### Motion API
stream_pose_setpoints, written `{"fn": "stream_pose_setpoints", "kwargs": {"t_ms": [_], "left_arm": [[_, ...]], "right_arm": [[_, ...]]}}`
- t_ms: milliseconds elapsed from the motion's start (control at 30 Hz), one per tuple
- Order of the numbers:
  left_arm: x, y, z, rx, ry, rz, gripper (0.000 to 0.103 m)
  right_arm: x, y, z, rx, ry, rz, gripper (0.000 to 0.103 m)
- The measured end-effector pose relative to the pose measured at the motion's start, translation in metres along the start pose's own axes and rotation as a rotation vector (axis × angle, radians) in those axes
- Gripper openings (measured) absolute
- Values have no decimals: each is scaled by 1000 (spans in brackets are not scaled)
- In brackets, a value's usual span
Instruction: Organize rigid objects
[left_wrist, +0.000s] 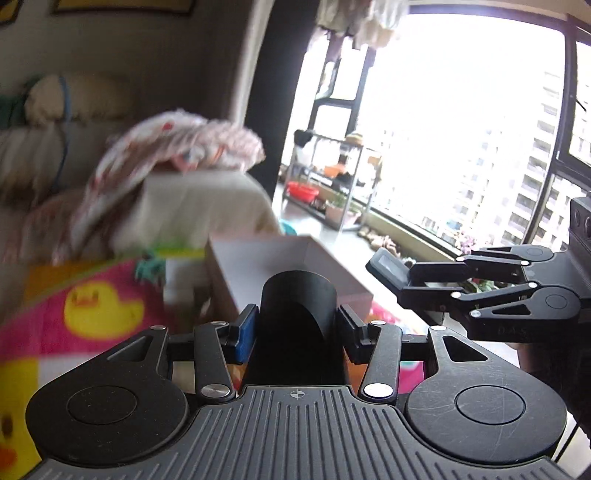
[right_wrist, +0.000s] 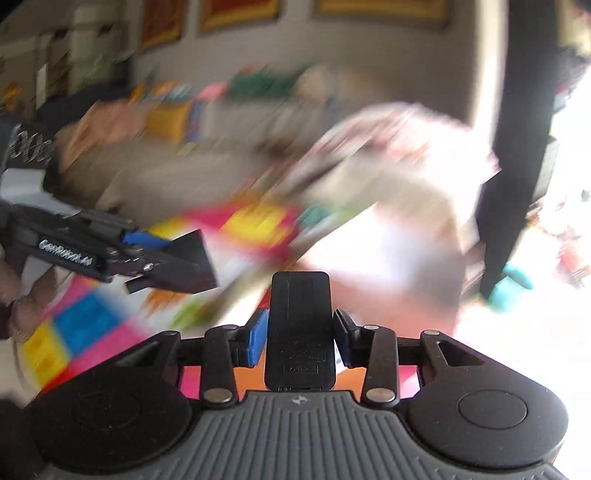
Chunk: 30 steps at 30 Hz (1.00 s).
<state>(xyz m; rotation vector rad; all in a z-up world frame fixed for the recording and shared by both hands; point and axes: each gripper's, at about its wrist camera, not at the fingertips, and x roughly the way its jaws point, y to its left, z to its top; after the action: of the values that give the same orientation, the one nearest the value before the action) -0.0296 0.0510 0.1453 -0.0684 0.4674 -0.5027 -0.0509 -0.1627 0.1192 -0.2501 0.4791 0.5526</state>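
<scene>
The left gripper (left_wrist: 295, 328) clamps a black curved cup (left_wrist: 298, 295). The right gripper (right_wrist: 300, 334) clamps a flat black remote (right_wrist: 300, 328). Both hang above a colourful play mat (left_wrist: 66, 306), an open cardboard box (left_wrist: 258, 258) just beyond.

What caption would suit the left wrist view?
Left gripper holds a black cylinder before an open box; right gripper alongside carries a flat black device.

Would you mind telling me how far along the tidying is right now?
Both pickups look done: the left gripper grips a black curved piece, the right gripper a flat black device. The open box ahead shows nothing inside from this angle, so placing both remains.
</scene>
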Motion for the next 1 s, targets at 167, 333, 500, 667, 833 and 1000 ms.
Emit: {"fn": "stream_pose_setpoints", "kwargs": {"t_ms": [167, 333, 500, 667, 833, 1000], "left_arm": [[58, 2, 76, 39, -67, -7, 51], [118, 17, 90, -31, -10, -44, 52], [175, 56, 69, -190, 123, -80, 51], [177, 97, 55, -221, 104, 2, 51], [145, 152, 22, -305, 0, 220, 51], [114, 190, -22, -391, 13, 312, 51]], "right_arm": [[1, -60, 53, 107, -124, -160, 38], [39, -95, 71, 170, -110, -199, 38], [75, -106, 68, 164, -60, -205, 71], [88, -100, 44, 136, -14, -214, 71], [106, -97, 40, 141, 47, -195, 71], [147, -94, 73, 231, 111, -98, 71]]}}
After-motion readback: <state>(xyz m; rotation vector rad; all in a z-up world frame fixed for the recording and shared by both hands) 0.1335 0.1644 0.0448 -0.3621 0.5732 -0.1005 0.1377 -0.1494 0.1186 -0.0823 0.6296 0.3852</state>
